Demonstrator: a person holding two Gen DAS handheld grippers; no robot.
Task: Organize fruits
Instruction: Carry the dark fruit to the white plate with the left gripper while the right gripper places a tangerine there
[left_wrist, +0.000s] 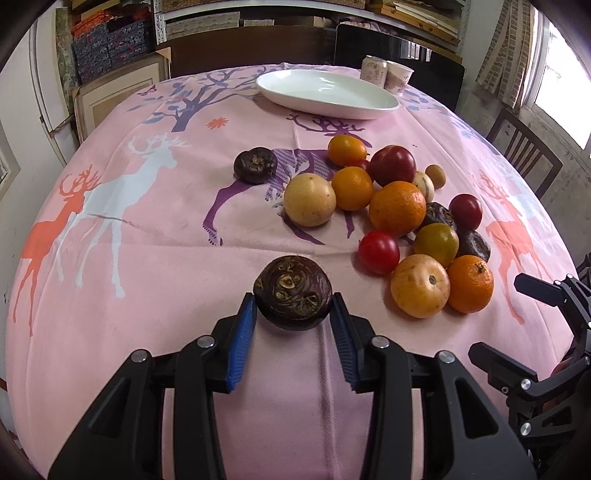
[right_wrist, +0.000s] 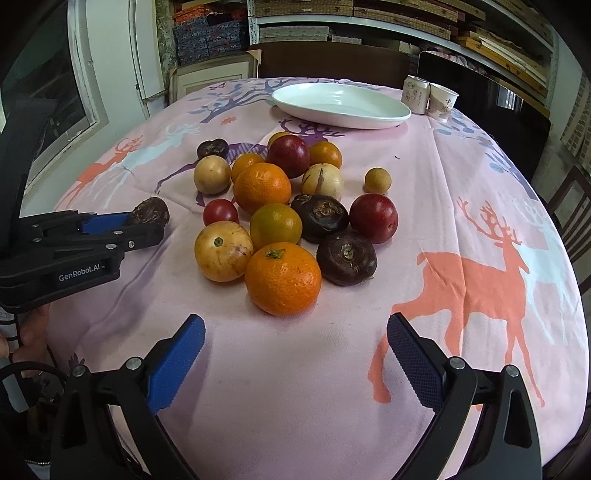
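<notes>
My left gripper (left_wrist: 293, 308) is shut on a dark brown water chestnut (left_wrist: 292, 292), just above the pink cloth; it also shows in the right wrist view (right_wrist: 150, 212). A heap of fruit lies to its right: oranges (right_wrist: 283, 277), red plums (right_wrist: 373, 218), yellow fruits (right_wrist: 223, 251), more dark chestnuts (right_wrist: 346, 258). One chestnut (left_wrist: 255, 164) lies apart, further back. A white oval plate (left_wrist: 327, 93) stands empty at the far side. My right gripper (right_wrist: 295, 339) is open and empty, just before the nearest orange.
A can (right_wrist: 416, 94) and a paper cup (right_wrist: 442, 101) stand right of the plate (right_wrist: 341, 104). A wooden chair (left_wrist: 522, 151) is at the table's right edge. Shelves and boxes fill the back wall.
</notes>
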